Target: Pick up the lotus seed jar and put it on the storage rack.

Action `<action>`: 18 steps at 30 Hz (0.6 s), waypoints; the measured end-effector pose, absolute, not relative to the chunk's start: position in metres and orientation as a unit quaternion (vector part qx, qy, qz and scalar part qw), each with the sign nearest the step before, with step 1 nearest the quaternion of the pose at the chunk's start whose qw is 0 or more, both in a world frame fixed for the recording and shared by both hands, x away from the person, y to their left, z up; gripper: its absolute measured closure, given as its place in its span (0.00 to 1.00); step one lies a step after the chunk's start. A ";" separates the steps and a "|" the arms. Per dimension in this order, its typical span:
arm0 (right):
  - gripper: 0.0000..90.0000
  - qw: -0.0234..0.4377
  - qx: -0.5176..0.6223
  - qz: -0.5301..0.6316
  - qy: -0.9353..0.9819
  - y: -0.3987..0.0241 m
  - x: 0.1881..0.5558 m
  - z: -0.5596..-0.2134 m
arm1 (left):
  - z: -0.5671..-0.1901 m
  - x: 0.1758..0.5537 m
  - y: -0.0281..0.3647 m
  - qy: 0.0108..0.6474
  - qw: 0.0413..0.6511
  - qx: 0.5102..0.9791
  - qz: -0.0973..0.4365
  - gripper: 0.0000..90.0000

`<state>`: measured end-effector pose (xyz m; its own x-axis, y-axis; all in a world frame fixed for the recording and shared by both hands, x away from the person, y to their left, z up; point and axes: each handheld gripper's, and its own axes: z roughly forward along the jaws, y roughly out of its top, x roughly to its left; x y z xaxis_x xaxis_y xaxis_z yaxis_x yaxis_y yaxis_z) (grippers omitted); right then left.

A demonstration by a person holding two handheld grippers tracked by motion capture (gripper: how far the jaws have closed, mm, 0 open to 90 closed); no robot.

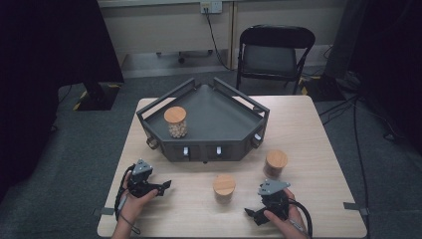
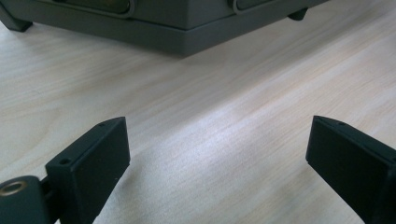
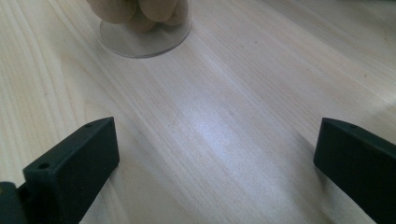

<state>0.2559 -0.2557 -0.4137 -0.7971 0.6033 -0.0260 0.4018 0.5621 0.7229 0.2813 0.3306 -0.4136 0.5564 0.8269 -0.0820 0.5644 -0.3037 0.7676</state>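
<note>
Right gripper view: jar [image 3: 142,25] cut off by the top edge, base and lowest contents alone visible, lid out of frame. Left gripper view: tray [image 2: 154,23] cropped at the top, lower wall and feet showing. High view: contents of the two jars on the worktop [image 1: 318,149] too small to tell; forearms cut by the bottom edge.
</note>
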 end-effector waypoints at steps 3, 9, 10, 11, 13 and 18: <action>0.00 0.136 0.288 0.369 0.873 -0.256 0.256 -0.414 | -0.415 0.281 0.330 0.440 0.391 0.791 0.167 0.07; 0.00 0.136 0.288 0.369 0.873 -0.256 0.256 -0.414 | -0.417 0.281 0.329 0.440 0.386 0.794 0.165 0.07; 0.00 0.136 0.288 0.369 0.873 -0.256 0.256 -0.414 | -0.418 0.281 0.329 0.440 0.385 0.794 0.165 0.07; 0.00 0.136 0.288 0.369 0.873 -0.256 0.256 -0.414 | -0.418 0.281 0.329 0.440 0.385 0.795 0.165 0.07; 0.00 0.136 0.288 0.369 0.873 -0.256 0.256 -0.414 | -0.418 0.280 0.329 0.441 0.383 0.795 0.164 0.07; 0.00 0.136 0.288 0.369 0.873 -0.256 0.256 -0.414 | -0.419 0.279 0.328 0.440 0.378 0.797 0.167 0.06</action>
<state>0.2558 -0.2557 -0.4137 -0.7971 0.6034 -0.0258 0.4019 0.5619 0.7230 0.2794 0.3285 -0.4195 0.5569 0.8279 -0.0662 0.5755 -0.3271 0.7495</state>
